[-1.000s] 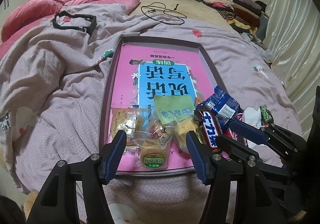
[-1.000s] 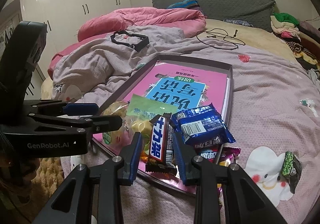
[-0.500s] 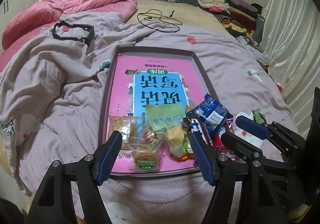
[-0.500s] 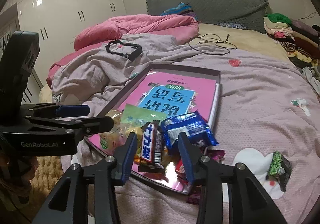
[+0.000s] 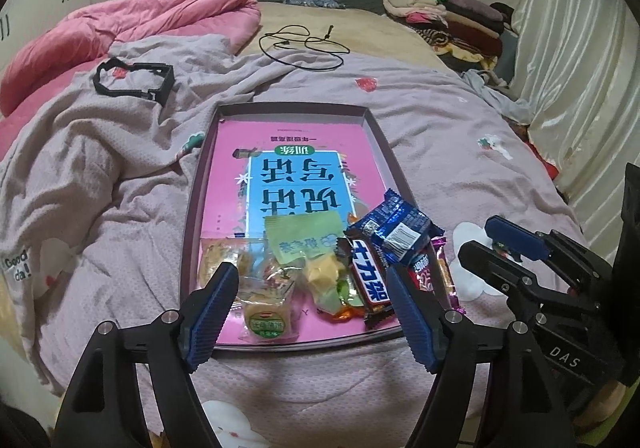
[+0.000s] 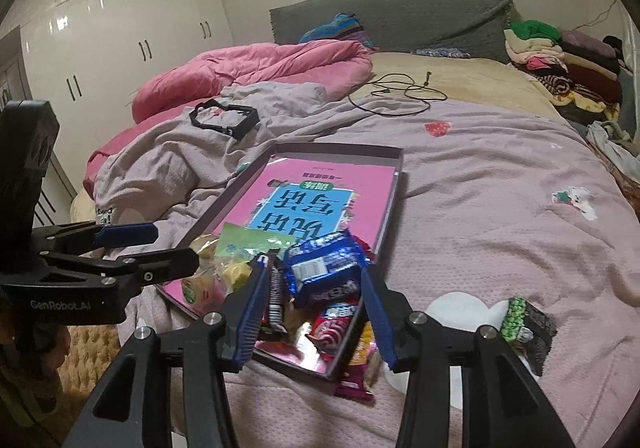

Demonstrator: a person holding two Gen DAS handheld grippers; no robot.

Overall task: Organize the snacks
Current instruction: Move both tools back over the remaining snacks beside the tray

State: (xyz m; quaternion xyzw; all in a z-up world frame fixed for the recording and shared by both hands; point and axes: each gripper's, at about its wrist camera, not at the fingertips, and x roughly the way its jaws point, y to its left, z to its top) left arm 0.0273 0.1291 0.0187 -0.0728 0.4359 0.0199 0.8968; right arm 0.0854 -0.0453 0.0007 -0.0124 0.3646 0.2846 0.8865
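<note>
As both jaws kept opening, right gripper (image 6: pixel 312 312) let go chocolate bar (image 5: pixel 370 282) in tray (image 5: pixel 192 215); left gripper (image 5: pixel 308 312) wide, empty; green packet (image 6: pixel 526 330) remained on bed.

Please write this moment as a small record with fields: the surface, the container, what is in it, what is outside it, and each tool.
surface: bed with a lilac blanket
container: shallow tray, a pink book lying flat inside
in tray: snack packets heaped at the near end, among them a chocolate bar and a blue packet
outside tray: green-and-black packet on the blanket
left tool: jaws opening, nothing gripped
right tool: jaws opening, above the heap, nothing gripped
</note>
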